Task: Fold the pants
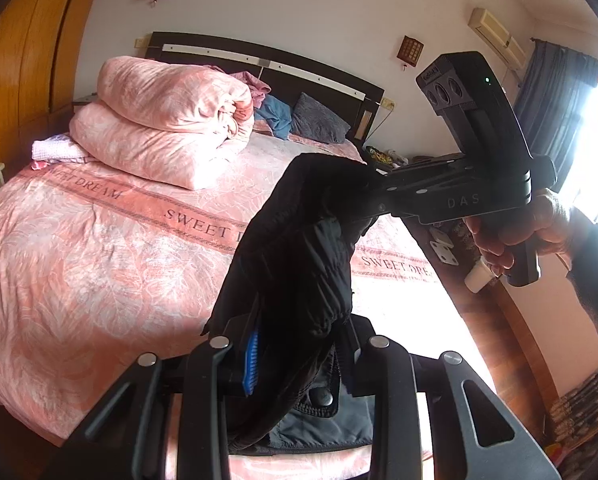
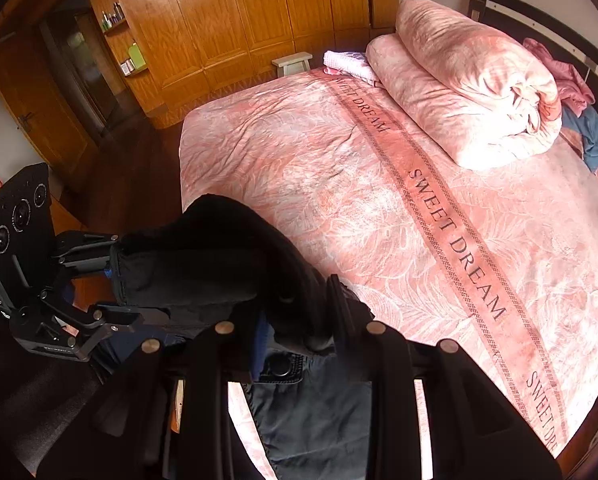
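Observation:
Dark black pants [image 1: 299, 256] hang in the air above the pink bed, bunched along the waistband between both grippers. My left gripper [image 1: 299, 352] is shut on one end of the waistband; a snap button [image 1: 322, 397] shows below it. My right gripper [image 1: 363, 196] is shut on the other end, up and to the right, held by a hand. In the right wrist view my right gripper [image 2: 299, 340] clamps the pants [image 2: 219, 256], the left gripper [image 2: 115, 280] grips them at the left, and the legs [image 2: 311, 412] hang down over the bed edge.
The bed [image 2: 339, 168] has a pink "SWEET DREAM" cover. A folded pink duvet [image 1: 163, 128] and loose clothes [image 1: 275, 114] lie near the dark headboard [image 1: 267, 60]. Wooden wardrobes [image 2: 235, 12] stand beyond the bed. A bright window with a blue curtain [image 1: 551, 92] is at the right.

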The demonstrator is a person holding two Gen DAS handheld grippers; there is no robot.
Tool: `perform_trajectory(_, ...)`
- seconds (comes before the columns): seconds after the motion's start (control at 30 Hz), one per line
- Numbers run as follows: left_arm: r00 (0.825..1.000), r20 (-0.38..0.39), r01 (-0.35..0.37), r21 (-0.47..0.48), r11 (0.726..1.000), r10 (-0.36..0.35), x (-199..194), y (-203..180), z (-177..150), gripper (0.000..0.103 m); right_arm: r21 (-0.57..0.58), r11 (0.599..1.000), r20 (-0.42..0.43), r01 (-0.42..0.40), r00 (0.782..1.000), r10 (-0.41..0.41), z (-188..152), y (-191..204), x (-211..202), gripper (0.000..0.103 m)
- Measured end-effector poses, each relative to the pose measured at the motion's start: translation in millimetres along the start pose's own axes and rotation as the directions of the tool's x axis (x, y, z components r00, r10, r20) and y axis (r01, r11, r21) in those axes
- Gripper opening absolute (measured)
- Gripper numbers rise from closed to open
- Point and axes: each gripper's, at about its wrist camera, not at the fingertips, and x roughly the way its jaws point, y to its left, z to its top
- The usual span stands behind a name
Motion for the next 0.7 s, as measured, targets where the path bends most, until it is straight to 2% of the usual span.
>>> perform_trajectory(0.7, 0.996, -0.087, 0.047, 0.185, 0.982, -0.031, 29.4, -87.8, -28.1, 0.03, -0.016, 0.991, 0.034, 0.136, 0.99, -0.135, -83.6, -10.0, -35.1, 0.025)
